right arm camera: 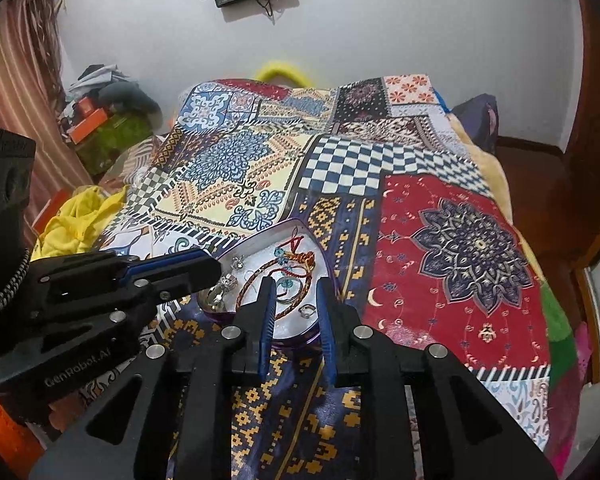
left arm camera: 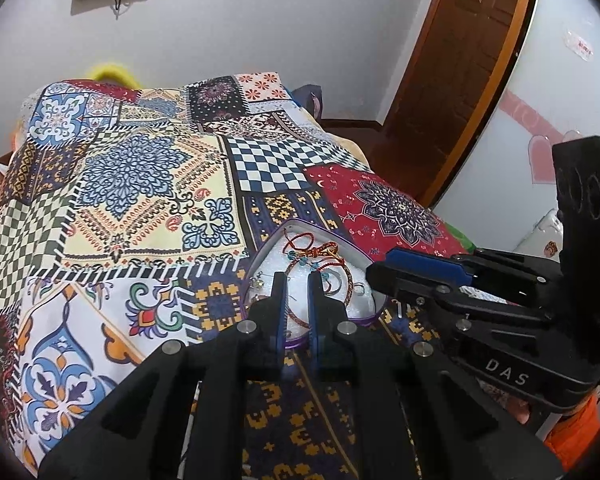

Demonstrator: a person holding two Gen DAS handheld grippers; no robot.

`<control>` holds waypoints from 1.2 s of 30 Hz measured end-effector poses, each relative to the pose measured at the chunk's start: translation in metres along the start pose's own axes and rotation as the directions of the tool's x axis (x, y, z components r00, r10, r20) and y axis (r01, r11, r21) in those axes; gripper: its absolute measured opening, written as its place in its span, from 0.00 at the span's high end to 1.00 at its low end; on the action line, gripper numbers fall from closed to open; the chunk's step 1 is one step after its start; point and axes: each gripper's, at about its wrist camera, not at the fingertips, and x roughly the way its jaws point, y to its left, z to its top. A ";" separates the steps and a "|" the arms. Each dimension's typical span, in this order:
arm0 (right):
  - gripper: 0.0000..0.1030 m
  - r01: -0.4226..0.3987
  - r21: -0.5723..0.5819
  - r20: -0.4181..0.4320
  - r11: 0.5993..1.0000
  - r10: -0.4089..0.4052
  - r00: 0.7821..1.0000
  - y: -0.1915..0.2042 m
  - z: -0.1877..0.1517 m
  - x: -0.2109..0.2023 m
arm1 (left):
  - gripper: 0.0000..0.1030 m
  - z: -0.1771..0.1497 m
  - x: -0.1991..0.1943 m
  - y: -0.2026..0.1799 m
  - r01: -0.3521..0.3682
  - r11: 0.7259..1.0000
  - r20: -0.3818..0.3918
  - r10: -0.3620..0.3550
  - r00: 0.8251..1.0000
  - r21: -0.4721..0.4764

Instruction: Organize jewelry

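Lettering: "DAS" on right gripper [left arm camera: 384,270], "GenRobot.AI" on left gripper [right arm camera: 216,266]. Both grippers: 2 fingers slightly parted, grasping nothing, poised over near edge of tin [right arm camera: 256,242]. Tin on patterned bedspread [right arm camera: 440,240], holding bracelets [right arm camera: 260,280] and ring [right arm camera: 307,311].

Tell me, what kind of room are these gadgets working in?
Most likely a bedroom at home. A bed covered with a patchwork bedspread fills the view, a striped curtain hangs at one side beside piled clothes, and a wooden door stands nearby.
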 end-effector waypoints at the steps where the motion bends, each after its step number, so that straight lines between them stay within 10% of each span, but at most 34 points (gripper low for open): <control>1: 0.82 0.005 -0.003 0.005 1.000 -0.005 1.000 0.001 0.001 -0.002 | 0.92 0.000 -0.005 0.001 -0.004 1.000 0.006 0.004 1.000 -0.003; 15: 0.82 0.093 -0.063 0.225 0.994 -0.076 0.971 0.034 0.017 -0.099 | 0.80 0.013 -0.118 -0.028 -0.092 0.995 0.219 0.082 0.972 0.039; 26: 0.79 0.145 -0.082 0.573 0.986 -0.072 0.817 0.088 0.009 -0.240 | 0.56 -0.003 -0.263 -0.078 -0.173 0.983 0.542 0.112 0.833 0.062; 33: 0.34 0.208 -0.069 0.683 0.976 -0.106 0.722 0.114 -0.009 -0.277 | 0.10 -0.025 -0.310 -0.091 -0.216 0.976 0.652 0.151 0.743 0.020; 36: 0.18 0.234 -0.047 0.697 0.971 -0.136 0.704 0.119 -0.015 -0.277 | 0.07 -0.032 -0.319 -0.093 -0.235 0.972 0.672 0.171 0.721 0.005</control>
